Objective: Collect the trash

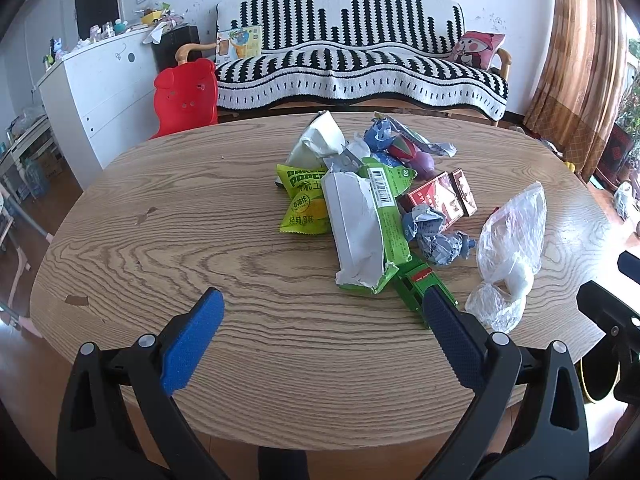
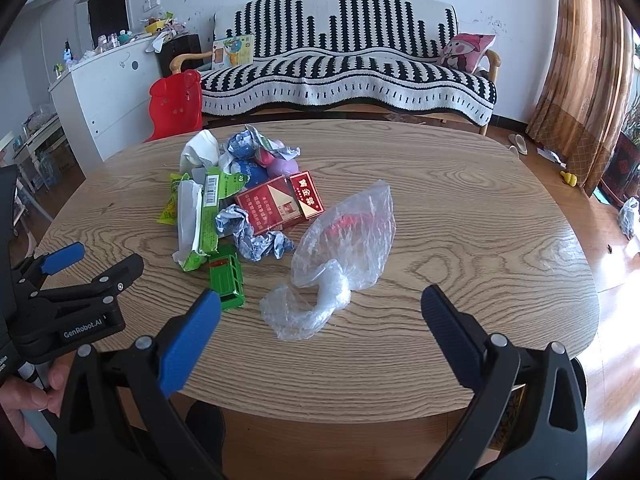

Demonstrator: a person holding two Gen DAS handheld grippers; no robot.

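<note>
A heap of trash lies on the oval wooden table (image 1: 200,248): a torn green-and-white wrapper (image 1: 360,232), a popcorn bag (image 1: 302,204), crumpled blue-grey paper (image 1: 434,236), a red cigarette pack (image 1: 444,198), a green toy car (image 1: 420,284) and a clear plastic bag (image 1: 512,252). My left gripper (image 1: 324,304) is open and empty, just short of the heap. My right gripper (image 2: 320,304) is open and empty, with the plastic bag (image 2: 340,252) just beyond its fingertips. The cigarette pack (image 2: 278,204) and toy car (image 2: 226,276) show in the right wrist view too.
A black-and-white covered sofa (image 1: 360,64) stands beyond the table, with a red plastic chair (image 1: 186,96) and a white cabinet (image 1: 96,92) to the left. Curtains (image 1: 580,68) hang at the right. The left gripper's body (image 2: 72,300) shows at the right view's left edge.
</note>
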